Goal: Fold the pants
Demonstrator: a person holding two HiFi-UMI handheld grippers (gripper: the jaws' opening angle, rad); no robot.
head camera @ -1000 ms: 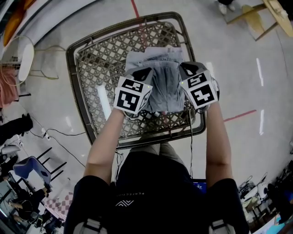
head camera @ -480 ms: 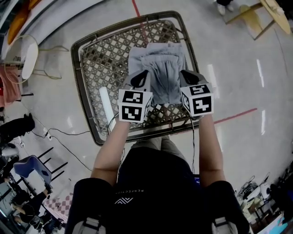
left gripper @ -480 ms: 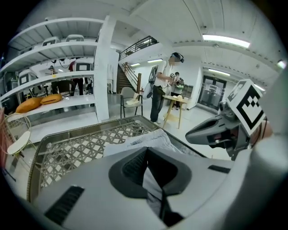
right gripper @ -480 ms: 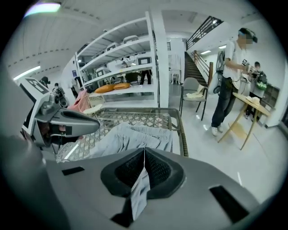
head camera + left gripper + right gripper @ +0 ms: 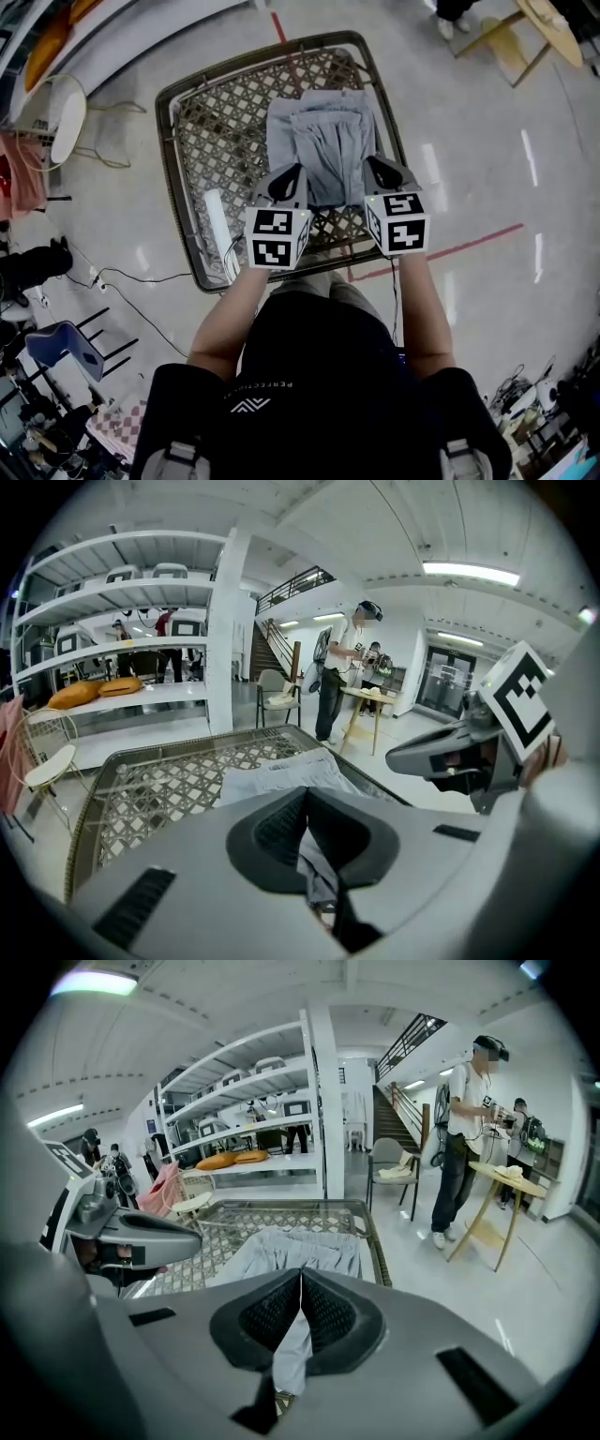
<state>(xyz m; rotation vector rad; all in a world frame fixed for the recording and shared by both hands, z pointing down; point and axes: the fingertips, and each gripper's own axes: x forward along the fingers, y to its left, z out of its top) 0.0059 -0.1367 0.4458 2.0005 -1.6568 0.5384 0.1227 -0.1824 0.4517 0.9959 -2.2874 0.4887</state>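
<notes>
On the lattice worktop [image 5: 192, 159] lie the grey pants [image 5: 323, 131], far end flat, near end lifted. Both the left claw [image 5: 289, 180] and the right claw [image 5: 379, 172] are clamped on a near corner of the fabric, side by side, likely to keep that edge level for folding over.

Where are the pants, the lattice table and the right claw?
pants [image 5: 323, 141]: head view, middle of the grey fabric.
table [image 5: 202, 141]: head view, bare lattice left of pants.
right gripper [image 5: 372, 165]: head view, jaw tips on the pants' edge.

Bright overhead strip lights — floor glare, strong fisheye edge warping.
</notes>
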